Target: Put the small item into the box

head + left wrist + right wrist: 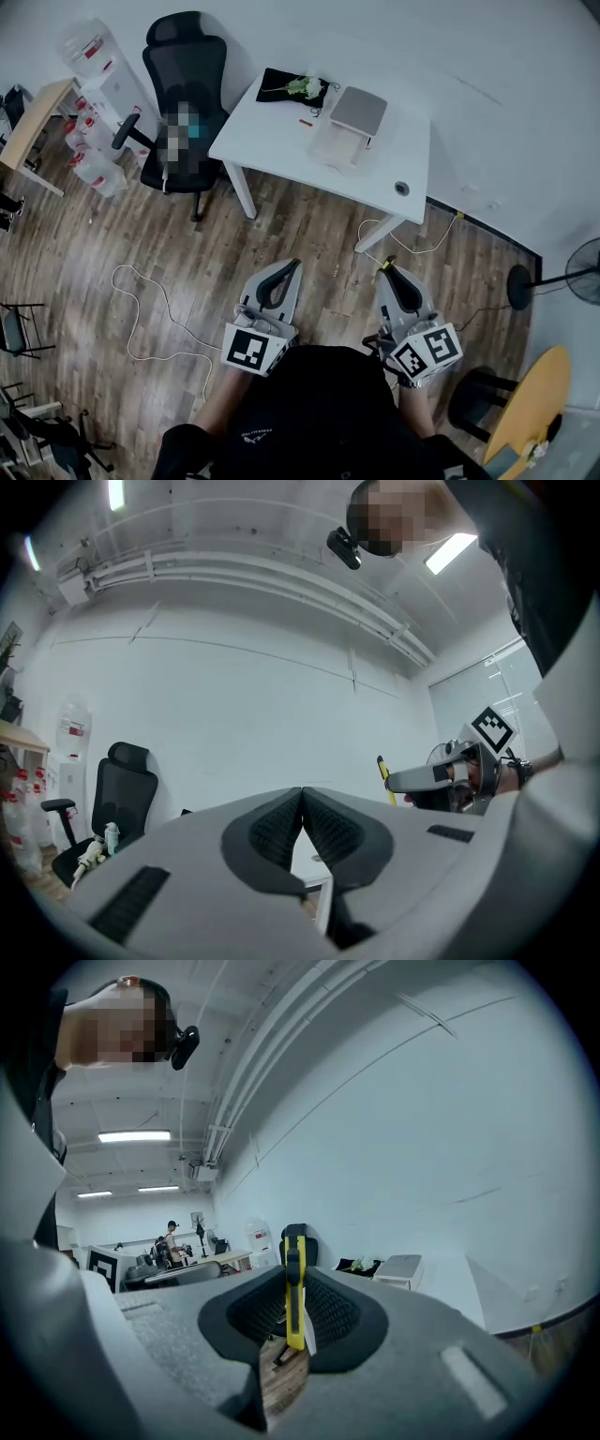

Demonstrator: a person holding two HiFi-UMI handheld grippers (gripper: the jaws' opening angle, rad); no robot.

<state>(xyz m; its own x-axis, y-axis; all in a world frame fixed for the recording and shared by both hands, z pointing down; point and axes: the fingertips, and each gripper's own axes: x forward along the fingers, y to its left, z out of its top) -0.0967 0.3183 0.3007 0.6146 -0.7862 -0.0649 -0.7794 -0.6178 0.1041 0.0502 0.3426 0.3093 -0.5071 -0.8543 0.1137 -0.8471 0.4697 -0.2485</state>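
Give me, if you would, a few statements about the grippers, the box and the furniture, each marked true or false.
1. The right gripper is shut on a slim yellow item. True.
2. The left gripper also holds something. False: its jaws meet with nothing between them.
3. The box sits on the white table. True.
4. In the head view, the black chair stands to the right of the table. False: it stands at the table's left end.
5. The yellow item already lies in the box. False: it is in the right gripper, over the wooden floor and short of the table.
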